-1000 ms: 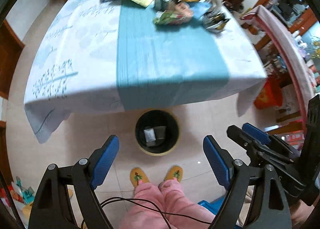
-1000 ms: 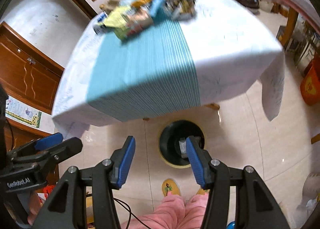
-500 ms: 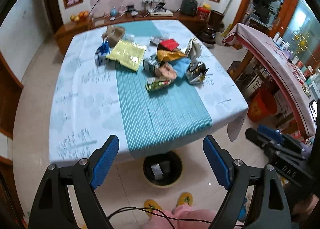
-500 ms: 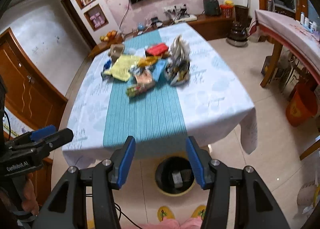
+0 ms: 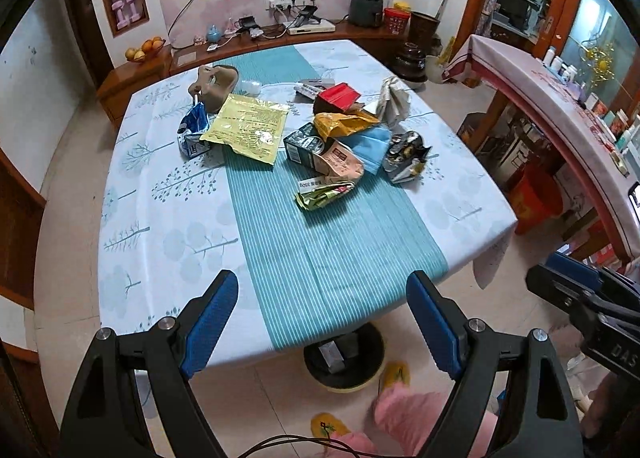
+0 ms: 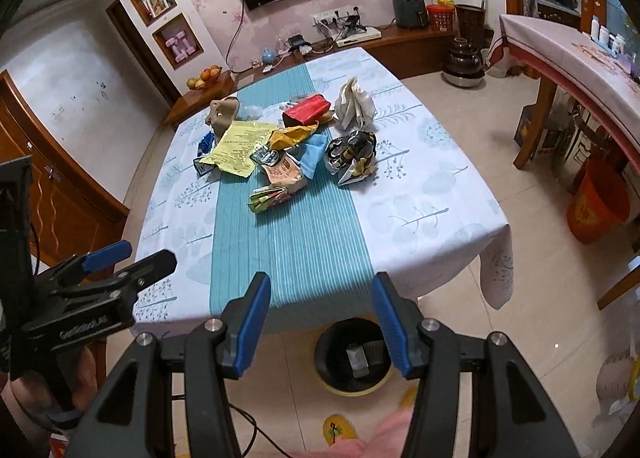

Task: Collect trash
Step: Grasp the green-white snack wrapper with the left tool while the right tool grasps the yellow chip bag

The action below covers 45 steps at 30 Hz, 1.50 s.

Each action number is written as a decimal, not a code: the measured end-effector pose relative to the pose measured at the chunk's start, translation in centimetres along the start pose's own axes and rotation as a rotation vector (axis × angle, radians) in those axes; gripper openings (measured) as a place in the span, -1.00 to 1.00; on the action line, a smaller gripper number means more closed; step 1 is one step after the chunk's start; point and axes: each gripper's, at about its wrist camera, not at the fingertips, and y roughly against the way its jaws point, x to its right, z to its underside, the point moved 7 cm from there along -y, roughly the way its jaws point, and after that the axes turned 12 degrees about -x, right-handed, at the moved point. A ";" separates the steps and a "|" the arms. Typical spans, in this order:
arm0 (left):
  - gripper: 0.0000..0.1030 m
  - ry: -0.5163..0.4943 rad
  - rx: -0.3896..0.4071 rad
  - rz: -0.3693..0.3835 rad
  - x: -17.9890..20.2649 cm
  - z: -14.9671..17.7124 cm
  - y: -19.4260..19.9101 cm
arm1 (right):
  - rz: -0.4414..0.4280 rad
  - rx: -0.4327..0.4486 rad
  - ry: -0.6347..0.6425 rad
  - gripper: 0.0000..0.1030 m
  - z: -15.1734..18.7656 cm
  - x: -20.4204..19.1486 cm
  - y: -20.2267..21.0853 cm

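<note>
Both tongs, left (image 5: 322, 320) and right (image 6: 320, 322), gape empty above the tabletop's (image 5: 168, 217) near edge; the crumpled green foil wrapper (image 5: 324, 193) lies ahead, nearest, its length running crosswise.

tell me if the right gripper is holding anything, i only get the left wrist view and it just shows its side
Observer: No. In the right wrist view the right gripper is open, with nothing between its blue pads.
Operator: ok and the bin, the tablecloth cuts it off for me, whats in it
Observer: The right wrist view shows nearly the whole opening of the black bin, on the floor just this side of the table edge. A white packet and at least one darker piece lie inside. The gripper's own finger hides the bin's right side.
</note>
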 end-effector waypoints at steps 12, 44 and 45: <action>0.65 0.088 -0.109 -0.071 -1.1 -6.5 -9.0 | -0.064 -0.121 0.033 0.03 -7.9 4.1 -6.8; -0.90 0.068 -0.220 -0.022 -0.6 -10.0 -15.5 | -0.174 -0.209 0.278 0.03 -18.3 1.5 -13.3; -0.91 0.096 -0.214 -0.004 -0.9 -9.9 -15.1 | -0.177 -0.206 0.283 0.03 -18.6 1.1 -13.5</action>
